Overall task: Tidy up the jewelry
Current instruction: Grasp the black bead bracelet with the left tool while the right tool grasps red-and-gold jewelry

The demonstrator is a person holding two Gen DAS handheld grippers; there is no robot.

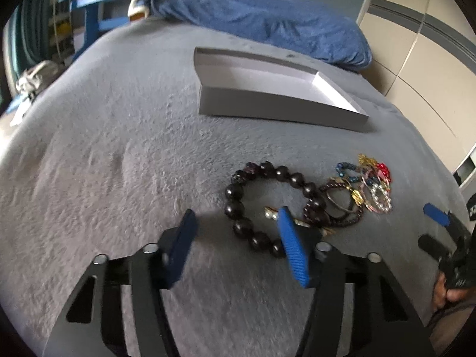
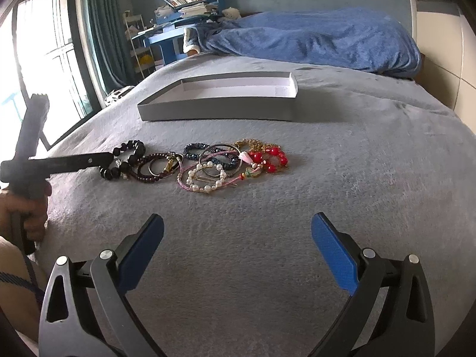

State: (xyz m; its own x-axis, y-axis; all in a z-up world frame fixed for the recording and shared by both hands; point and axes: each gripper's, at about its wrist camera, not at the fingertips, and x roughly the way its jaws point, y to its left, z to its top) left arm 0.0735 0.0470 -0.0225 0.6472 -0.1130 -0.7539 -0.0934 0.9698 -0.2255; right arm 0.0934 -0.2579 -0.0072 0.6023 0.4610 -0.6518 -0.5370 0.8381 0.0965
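So the whole thing happens on a bed (image 2: 342, 154) with a fuzzy grey blanket, and a shallow grey box (image 2: 217, 107) sits empty further back, well apart from the jewelry. The jewelry pile (image 2: 214, 163) lies in a tangled row between the box and the tools.

Left tool (image 1: 235, 229) is partly open with nothing pinched; one blue pad hangs over the dark bead bracelet (image 1: 238, 208), the other over bare blanket. Right tool (image 2: 238, 232) is wide open and empty, hovering near the pile.

Handling guess: the big beads are hard, round and probably slippery, so I'd grab across the strand, not a single bead. The pearl bracelet (image 2: 205, 178) and thin bangles look light and snaggy, likely to drag neighbours along.

The right wrist view shows the red beads (image 2: 267, 157) and the whole spread clearly; the left wrist view blurs those but shows the pad sitting right over the dark beads.
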